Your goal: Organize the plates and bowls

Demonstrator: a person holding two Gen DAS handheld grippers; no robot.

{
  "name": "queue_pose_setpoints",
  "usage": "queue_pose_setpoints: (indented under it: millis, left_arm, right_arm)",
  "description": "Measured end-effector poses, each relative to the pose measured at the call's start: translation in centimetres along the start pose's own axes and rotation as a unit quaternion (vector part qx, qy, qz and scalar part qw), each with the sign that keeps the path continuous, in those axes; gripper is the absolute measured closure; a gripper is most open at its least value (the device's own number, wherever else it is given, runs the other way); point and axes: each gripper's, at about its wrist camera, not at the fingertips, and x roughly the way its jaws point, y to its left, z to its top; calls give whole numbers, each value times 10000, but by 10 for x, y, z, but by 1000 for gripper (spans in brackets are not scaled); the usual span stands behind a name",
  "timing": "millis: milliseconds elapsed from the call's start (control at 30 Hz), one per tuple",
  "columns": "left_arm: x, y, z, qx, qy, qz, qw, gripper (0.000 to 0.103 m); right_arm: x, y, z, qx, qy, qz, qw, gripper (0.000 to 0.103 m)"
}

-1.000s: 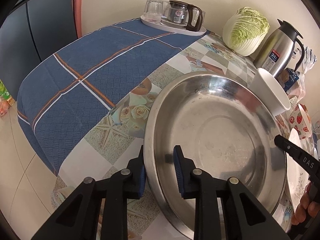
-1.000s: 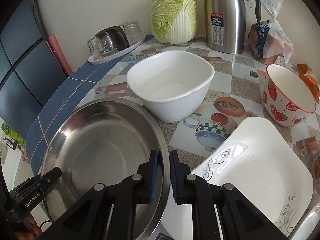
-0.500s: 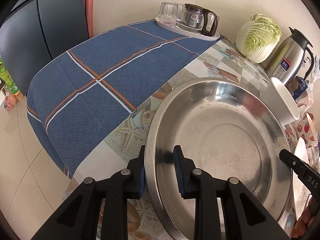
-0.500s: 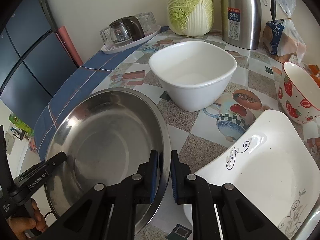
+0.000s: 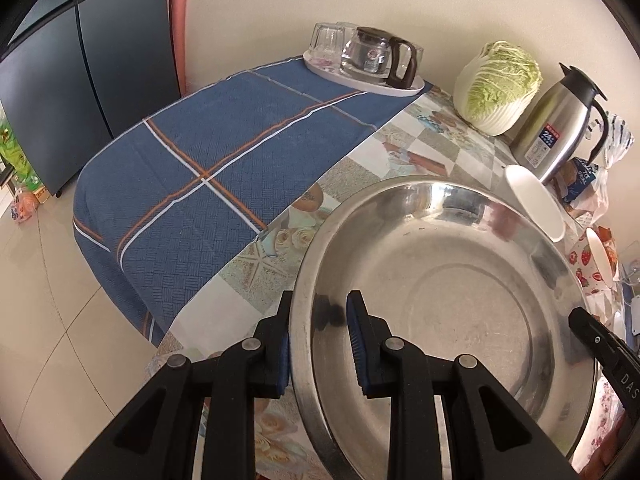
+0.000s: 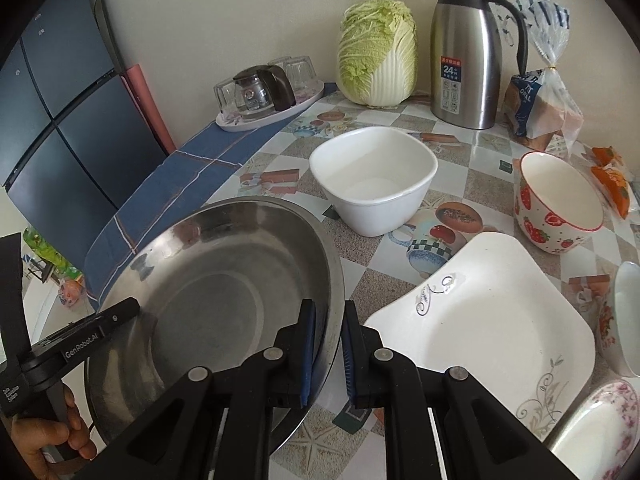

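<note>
Currently gripped: steel basin [image 5: 440,300] | left gripper [image 5: 320,340], right gripper [image 6: 328,344] clamped on opposite rims | risk: uneven lift, rim slip, striking white bowl [image 6: 372,184].

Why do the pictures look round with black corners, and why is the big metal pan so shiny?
Both wrist views use a fisheye lens, so straight edges bend and the corners go black. In the left wrist view the steel basin mirrors its surroundings as blurry smears. In the right wrist view it shows soft glare; the white square plate stays sharp.

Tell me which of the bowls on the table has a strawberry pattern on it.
The strawberry bowl, right of the plain white bowl and behind the square white plate. Red strawberries dot its outside and its rim is red; the big steel basin is bare metal.
</note>
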Motion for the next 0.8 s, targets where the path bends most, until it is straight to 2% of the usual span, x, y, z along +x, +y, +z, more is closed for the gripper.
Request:
queue_pose_setpoints:
  millis: [267,533,800]
  left_arm:
    - [-42,-40,7,187,-236,-155,9994,77]
    - [-69,-104,12,619,-425,-432,9962,75]
    - [-88,-174,11,1107,-642,-683,9894,75]
  right_arm:
    - [-64,-19,-8,198,-662,-135,9975,89]
    - [-118,-63,-16,681,-1251,-383,9891,89]
    - [-160,-113,-22,1129,-1710,-697,9763,89]
